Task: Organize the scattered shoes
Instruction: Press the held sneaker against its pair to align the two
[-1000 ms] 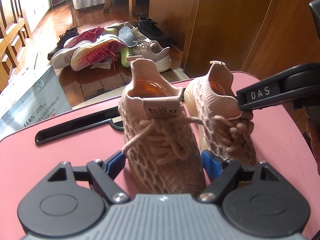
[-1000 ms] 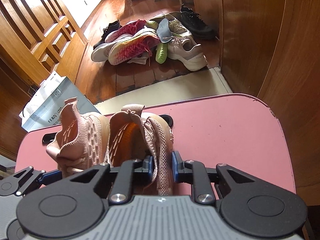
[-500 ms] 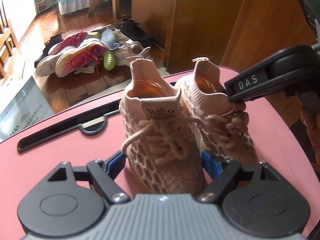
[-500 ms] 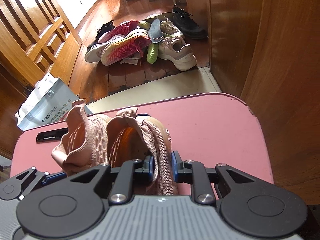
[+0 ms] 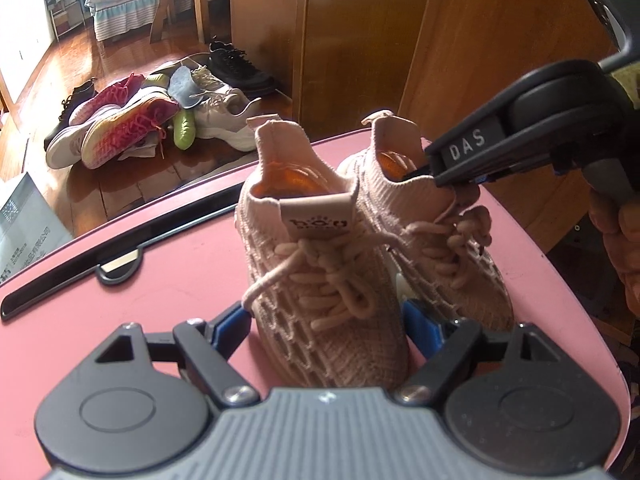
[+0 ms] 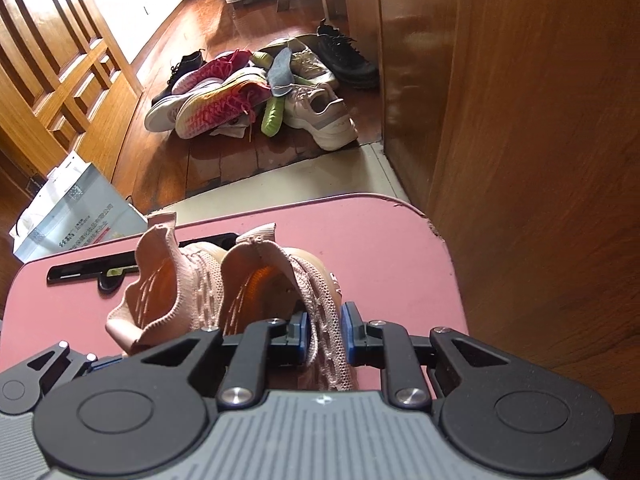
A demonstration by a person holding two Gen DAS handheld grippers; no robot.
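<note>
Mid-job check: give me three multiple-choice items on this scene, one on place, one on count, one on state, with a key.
1. Where do the two pink knit sneakers stand?
A. on the wooden floor
B. on the pink surface
C. on the bed

2. How many sneakers stand on that surface?
A. one
B. two
C. four

3. What is the right gripper doing?
A. pinching a sneaker's collar
B. hanging open over nothing
C. holding an insole

Key: 1 B, left sneaker and right sneaker stand on the pink surface. 2 B, only these two. 3 A, right gripper clamps knit fabric; left gripper straddles the other's toe.
</note>
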